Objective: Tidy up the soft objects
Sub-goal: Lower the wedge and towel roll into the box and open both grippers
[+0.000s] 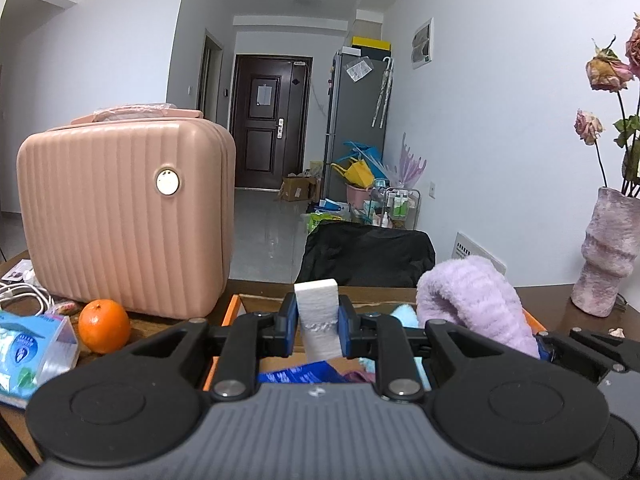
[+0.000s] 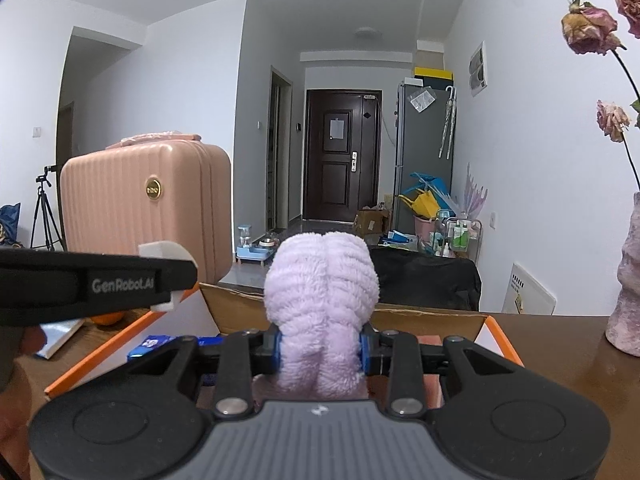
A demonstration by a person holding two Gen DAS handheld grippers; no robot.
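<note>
**Both grippers held soft things over the open box**

Nearest the left wrist camera, the left gripper was closed tight on a white folded cloth, which stood upright between its blue pads. The cloth sat above an orange-rimmed cardboard box on the brown worktop. Inside the box, blue and pink fabric showed beneath the gripper, though too little could be seen to tell what the pieces were.

In the right wrist view, the right gripper was closed on a fluffy lilac towel, pinching its lower part so that the rounded top bulged above the pads. It too was held over the box, whose far cardboard flap stood up behind it. From the left view the lilac towel appeared just to the right of the white cloth, near it but apart.

A pink suitcase stood on the worktop to the left of the box, with an orange in front of it and a blue tissue pack beside that. A mauve vase with dried roses stood on the right.
</note>
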